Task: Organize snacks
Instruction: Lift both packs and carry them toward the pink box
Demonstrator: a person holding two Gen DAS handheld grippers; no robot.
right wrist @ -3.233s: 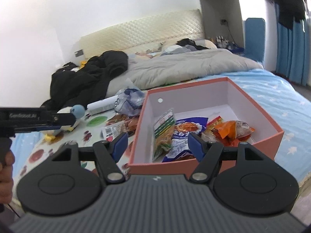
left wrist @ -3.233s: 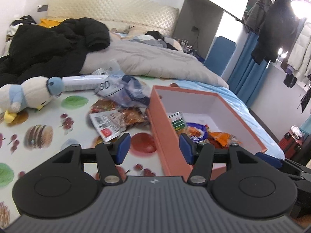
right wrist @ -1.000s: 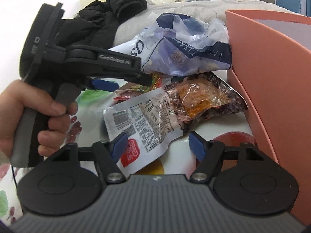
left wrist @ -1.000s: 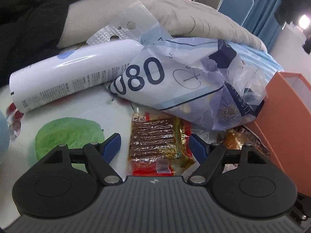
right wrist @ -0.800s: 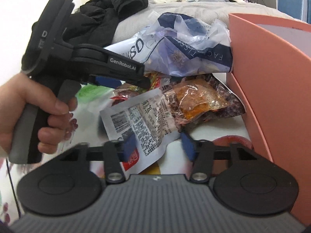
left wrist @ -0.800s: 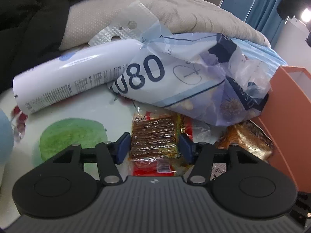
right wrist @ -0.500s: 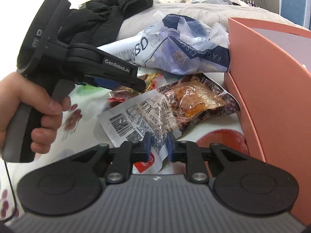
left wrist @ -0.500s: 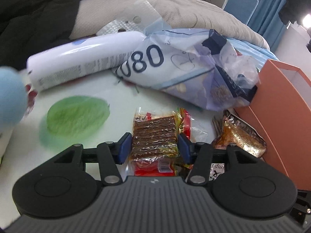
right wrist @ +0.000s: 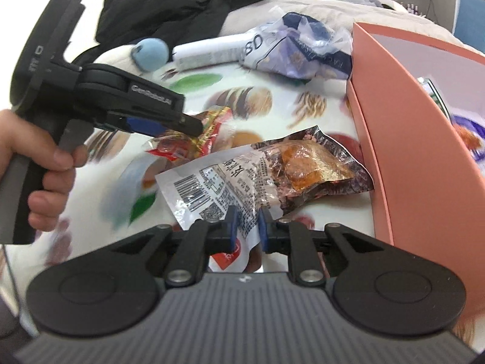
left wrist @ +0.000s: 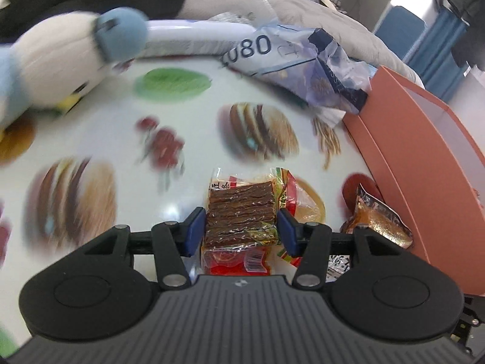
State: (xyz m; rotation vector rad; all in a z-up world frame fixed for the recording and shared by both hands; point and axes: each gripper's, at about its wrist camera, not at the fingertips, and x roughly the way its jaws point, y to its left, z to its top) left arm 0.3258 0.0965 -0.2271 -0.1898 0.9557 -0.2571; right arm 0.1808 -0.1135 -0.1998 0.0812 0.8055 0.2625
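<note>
Food-print cloth [left wrist: 188, 112] spread underneath. Orange box [right wrist: 409, 115] at right edge. Right gripper [right wrist: 246, 227] nearly shut, pinching barcode corner of clear meat packet [right wrist: 272, 176] beside box. Left gripper [left wrist: 239, 229] half-open, clamping brown-stick snack pack [left wrist: 241, 212] by both sides.

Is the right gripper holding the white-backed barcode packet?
Yes, the right gripper is pinching the barcode packet by its near edge.

Around your work area: bedding, clothes and a toy.
You have a plush penguin [left wrist: 57, 60] at the upper left, black clothing [right wrist: 188, 3] heaped behind it, a grey duvet [left wrist: 318, 9] along the top, and blue curtains [left wrist: 436, 42] at the upper right.
</note>
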